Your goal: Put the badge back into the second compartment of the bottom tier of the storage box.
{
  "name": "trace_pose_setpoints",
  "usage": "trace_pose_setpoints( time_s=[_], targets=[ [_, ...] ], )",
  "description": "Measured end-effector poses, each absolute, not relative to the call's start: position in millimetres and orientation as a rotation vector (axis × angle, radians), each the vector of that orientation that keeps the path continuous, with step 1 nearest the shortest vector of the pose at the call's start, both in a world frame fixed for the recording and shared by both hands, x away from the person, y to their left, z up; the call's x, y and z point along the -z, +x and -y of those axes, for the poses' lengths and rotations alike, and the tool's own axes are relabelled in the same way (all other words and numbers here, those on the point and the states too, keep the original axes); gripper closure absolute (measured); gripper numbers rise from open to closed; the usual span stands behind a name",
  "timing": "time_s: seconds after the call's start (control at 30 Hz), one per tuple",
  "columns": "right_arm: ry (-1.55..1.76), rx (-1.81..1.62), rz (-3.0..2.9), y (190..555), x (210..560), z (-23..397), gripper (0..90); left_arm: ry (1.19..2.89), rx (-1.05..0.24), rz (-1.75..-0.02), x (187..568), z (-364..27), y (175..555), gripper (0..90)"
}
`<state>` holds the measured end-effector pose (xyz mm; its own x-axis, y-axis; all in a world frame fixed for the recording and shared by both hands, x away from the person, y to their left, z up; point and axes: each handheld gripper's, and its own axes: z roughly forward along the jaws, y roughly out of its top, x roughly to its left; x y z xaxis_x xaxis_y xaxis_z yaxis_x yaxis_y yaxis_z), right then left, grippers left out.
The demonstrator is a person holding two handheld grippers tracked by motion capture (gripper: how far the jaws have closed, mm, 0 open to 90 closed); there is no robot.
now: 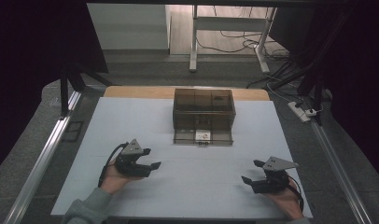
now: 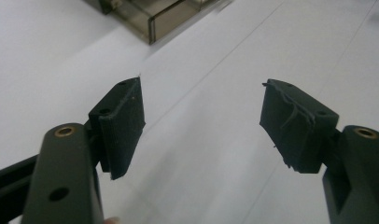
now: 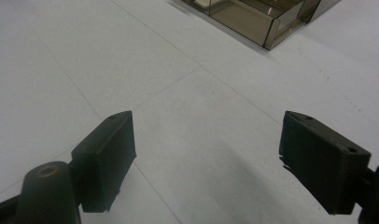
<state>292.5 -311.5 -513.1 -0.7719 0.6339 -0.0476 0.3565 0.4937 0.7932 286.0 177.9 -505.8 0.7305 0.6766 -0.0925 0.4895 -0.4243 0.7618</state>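
Observation:
A smoky translucent plastic box with small compartments stands at the back middle of the white table. Its low front drawer is pulled out and holds a few small items. A corner of that drawer appears at the top of the left gripper view, and its other corner at the top of the right gripper view. My left gripper rests on the table at the near left, jaws wide open and empty. My right gripper rests at the near right, also open and empty.
The table's wooden back edge shows behind the white sheet. Metal rails run along both sides. A desk frame and cables with a power strip lie on the floor beyond.

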Motion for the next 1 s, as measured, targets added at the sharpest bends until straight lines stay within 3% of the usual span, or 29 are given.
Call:
trace_pose_setpoints(
  time_s=[0.5,1.0],
  targets=[
    [0.834,-1.161,-2.408,292,514,311,18.4,2.075,-0.324,-0.961,519,-214,252,29.9],
    [0.828,-1.158,-2.411,292,514,312,19.1,2.06,-0.332,-0.979,520,-221,245,29.3]
  ],
)
